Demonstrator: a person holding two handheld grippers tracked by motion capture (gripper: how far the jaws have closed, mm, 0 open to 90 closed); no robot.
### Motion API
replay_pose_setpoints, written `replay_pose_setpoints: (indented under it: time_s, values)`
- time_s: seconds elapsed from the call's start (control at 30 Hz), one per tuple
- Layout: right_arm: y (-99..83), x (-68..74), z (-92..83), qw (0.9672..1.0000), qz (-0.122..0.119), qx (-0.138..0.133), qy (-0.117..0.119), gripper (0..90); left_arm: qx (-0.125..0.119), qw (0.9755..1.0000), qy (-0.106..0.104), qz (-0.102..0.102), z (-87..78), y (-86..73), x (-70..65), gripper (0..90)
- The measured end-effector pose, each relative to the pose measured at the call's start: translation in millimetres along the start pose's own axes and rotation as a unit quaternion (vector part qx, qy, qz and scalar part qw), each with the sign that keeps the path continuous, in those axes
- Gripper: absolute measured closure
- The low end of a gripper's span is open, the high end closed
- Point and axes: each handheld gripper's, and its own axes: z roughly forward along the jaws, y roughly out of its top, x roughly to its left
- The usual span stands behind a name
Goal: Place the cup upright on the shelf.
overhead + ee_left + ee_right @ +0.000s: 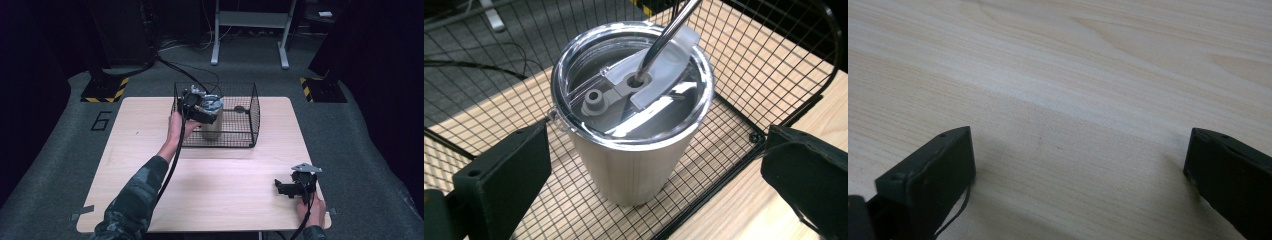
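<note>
A steel tumbler [212, 126] [639, 165] stands upright inside a black wire basket [252, 120] [744, 85] at the back of the wooden table [225, 190]. It has a clear lid [631, 85] with a metal straw [669, 35] through it. My left gripper [200, 107] [654, 145] hovers at the tumbler's top, open, with one jaw on each side and a gap to the cup. My right gripper [287, 189] [1080, 155] rests low on the table near the front right corner, open, with bare wood [1073, 60] between its jaws.
The basket's wire walls stand close around the tumbler and my left gripper. A small dark object [240, 108] lies in the basket's far right part. Grey table legs [216, 45] and a hazard-striped base [105, 90] stand on the floor beyond the table.
</note>
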Motion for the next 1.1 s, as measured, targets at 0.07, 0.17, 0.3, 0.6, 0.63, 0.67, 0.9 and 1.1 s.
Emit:
replay_pose_setpoints:
  time_s: [0.07, 0.17, 0.3, 0.6, 0.63, 0.67, 0.9, 1.1]
  values:
    - [-0.1, -0.4, -0.3, 1.0000, -0.002, 0.002, 0.000, 0.0, -0.009, 0.9999, 0.004, -0.005, -4.5, 0.0, 0.4, 0.1]
    - [-0.1, -0.7, -0.2, 1.0000, -0.004, 0.001, 0.000, 0.0, -0.010, 0.9999, 0.008, -0.004, -14.4, -3.5, 1.9, 0.1]
    - [0.0, -0.2, -0.2, 1.0000, -0.001, 0.001, 0.000, 0.0, -0.008, 0.9998, 0.018, 0.002, -34.6, -11.6, 2.8, 0.1]
    - [0.1, 0.2, -0.1, 1.0000, 0.002, 0.001, 0.000, 0.0, -0.002, 0.9992, 0.038, 0.010, -81.2, -35.6, 17.2, 0.1]
    - [0.0, -0.1, -0.2, 1.0000, 0.000, 0.001, 0.000, 0.0, 0.002, 0.9992, 0.039, 0.013, -86.7, -38.5, 18.2, 0.1]
    - [0.1, 0.3, -0.1, 1.0000, 0.002, 0.001, 0.000, 0.0, 0.001, 0.9990, 0.042, 0.015, -91.6, -41.8, 18.6, 0.1]
    - [0.1, 0.3, -0.1, 1.0000, 0.002, 0.001, 0.000, 0.0, -0.005, 0.9984, 0.054, 0.017, -122.4, -68.1, 24.1, 0.1]
    - [0.1, 0.3, -0.1, 1.0000, 0.002, 0.001, 0.000, 0.0, -0.002, 0.9973, 0.073, 0.010, -141.4, -98.7, 29.4, 0.1]
